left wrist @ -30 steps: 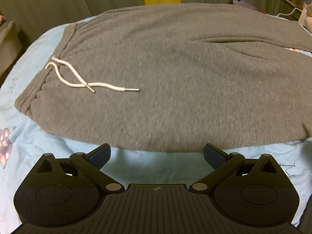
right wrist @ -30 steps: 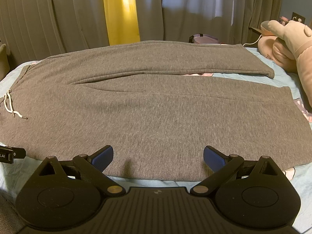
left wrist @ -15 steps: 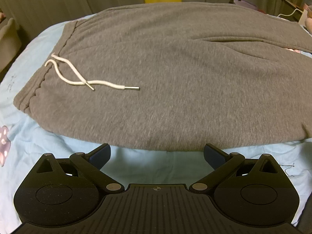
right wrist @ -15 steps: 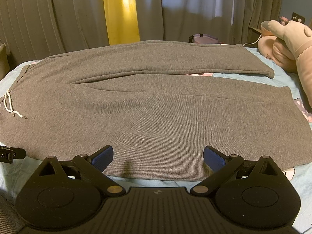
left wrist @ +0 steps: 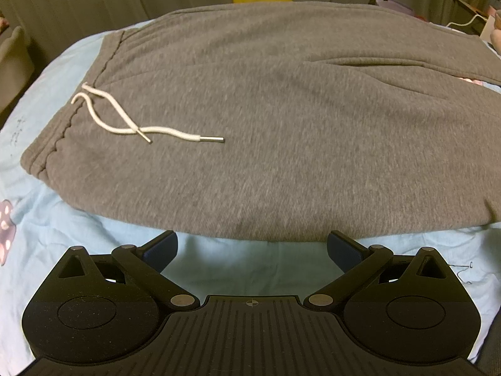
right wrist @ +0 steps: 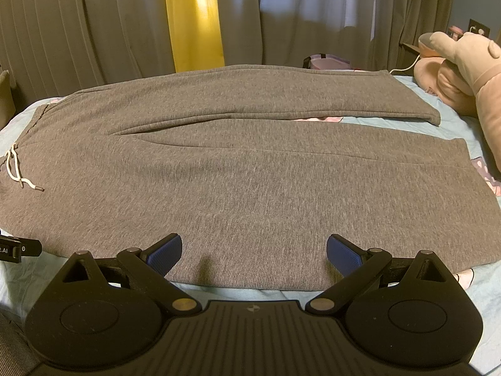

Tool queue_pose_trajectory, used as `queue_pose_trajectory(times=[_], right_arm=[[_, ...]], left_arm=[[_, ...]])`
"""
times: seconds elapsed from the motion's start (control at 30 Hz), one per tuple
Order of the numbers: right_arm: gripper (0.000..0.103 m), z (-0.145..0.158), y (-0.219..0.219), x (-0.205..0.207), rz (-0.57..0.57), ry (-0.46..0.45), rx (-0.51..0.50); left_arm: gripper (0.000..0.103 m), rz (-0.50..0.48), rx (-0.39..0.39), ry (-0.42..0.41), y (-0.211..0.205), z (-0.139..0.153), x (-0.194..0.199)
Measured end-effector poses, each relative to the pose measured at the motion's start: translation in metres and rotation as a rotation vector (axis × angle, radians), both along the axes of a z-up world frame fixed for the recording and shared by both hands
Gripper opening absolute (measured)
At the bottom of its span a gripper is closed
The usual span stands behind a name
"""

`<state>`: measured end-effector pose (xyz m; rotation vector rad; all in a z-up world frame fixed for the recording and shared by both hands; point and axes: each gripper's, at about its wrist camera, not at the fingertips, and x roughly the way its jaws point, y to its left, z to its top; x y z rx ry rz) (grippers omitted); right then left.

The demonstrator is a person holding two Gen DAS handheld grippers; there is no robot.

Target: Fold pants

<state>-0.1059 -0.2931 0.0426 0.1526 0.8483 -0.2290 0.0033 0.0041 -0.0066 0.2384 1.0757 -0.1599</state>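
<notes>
Grey pants (right wrist: pixel 250 169) lie spread flat on the bed (left wrist: pixel 56 219), on a pale blue sheet, waistband to the left and both legs running off to the right. Nothing is folded yet: the two legs sit side by side, the far leg (right wrist: pixel 281 97) separated from the near one by a visible seam of sheet near the hems. So this looks like the very start, the approach before the first fold.

Left hand-held gripper (left wrist: pixel 252 247) hovers just short of the near edge by the waist end, jaws wide apart, nothing between them; sheet shows in the gap. The white drawstring (left wrist: pixel 125 119) lies loose on the fabric, metal tips pointing right, well clear of the fingers.

Right hand-held gripper (right wrist: pixel 253 249) is also spread wide and empty, poised over the near edge of the near leg, roughly mid-length. Its blue pads (right wrist: pixel 164 252) sit above the cloth; whether they touch it I cannot tell.

Next move, as I read it: both need to drop to that near edge, pinch the fabric, and carry it over onto the far leg so leg stacks on leg. That calls for a low, scooping grasp, since the cloth lies flush on a soft sheet and a pinch could catch the sheet too. A pink plush (right wrist: pixel 463 72) sits off at the far right, out of the way.
</notes>
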Motion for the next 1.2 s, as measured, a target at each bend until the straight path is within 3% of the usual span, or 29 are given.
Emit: queue_pose_trajectory(times=[1.2], right_arm=[[0.099,0.0000,-0.0004,0.0006,-0.001,0.002,0.007]], left_arm=[[0.103,0.013,-0.013,0.010,0.0028,0.0008,0.0002]])
